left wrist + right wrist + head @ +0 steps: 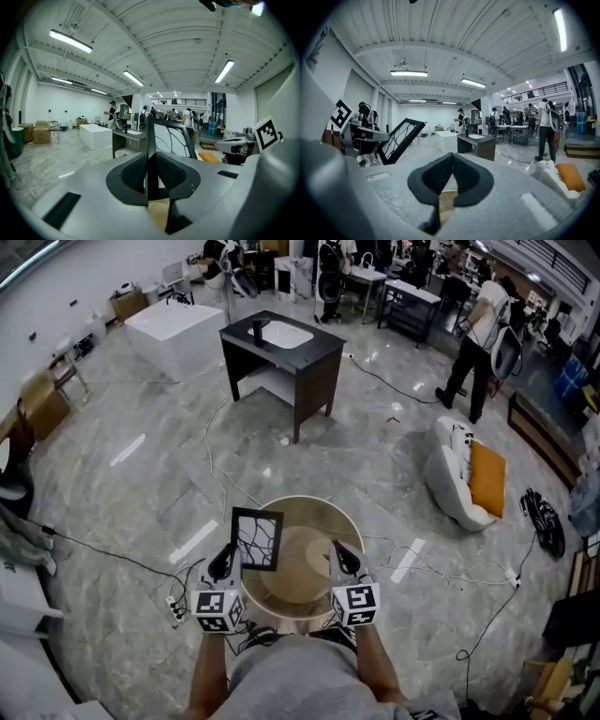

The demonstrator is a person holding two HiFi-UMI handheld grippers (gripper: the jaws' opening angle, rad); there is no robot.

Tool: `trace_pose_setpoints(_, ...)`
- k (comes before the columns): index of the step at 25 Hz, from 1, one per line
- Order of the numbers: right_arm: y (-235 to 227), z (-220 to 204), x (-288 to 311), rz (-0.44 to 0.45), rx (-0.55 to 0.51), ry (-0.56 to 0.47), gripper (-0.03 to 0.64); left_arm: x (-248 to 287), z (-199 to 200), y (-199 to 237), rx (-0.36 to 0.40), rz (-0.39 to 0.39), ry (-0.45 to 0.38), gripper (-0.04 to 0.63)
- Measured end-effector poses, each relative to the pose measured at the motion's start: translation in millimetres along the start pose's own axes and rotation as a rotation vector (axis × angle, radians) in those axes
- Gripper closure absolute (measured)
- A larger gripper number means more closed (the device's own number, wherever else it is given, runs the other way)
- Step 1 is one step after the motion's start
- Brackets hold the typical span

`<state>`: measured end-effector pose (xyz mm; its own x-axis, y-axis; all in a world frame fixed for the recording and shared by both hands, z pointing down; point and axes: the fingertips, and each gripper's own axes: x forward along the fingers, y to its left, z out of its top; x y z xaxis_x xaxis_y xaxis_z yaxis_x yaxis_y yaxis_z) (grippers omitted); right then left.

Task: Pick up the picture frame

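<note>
While the left tongs (150,159) are clamping the picture frame (257,538) by its edge, the right tongs (451,157) beside them are sitting clenched and empty, so firm, level holding is advisable.
</note>
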<state>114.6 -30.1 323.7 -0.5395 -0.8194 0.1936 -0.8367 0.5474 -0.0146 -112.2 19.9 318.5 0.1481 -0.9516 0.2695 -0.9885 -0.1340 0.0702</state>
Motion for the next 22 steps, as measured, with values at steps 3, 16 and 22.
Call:
trace_pose_setpoints(3,2.4,1.6,0.3,0.000,-0.006,-0.002,0.617,-1.2,1.3,2.5,0.002,0.001,-0.002,0.518)
trace_pose_setpoints(16,6.2,8.3,-5.3,-0.003,-0.003,-0.010,0.617,-6.7,6.0,-1.3,0.012,-0.015,-0.002,0.519)
trace_pose_setpoints(22,5.8,8.6,-0.5,-0.001,-0.002,-0.007,0.617,-0.9,9.2,-1.2,0.014,-0.026,-0.004,0.518)
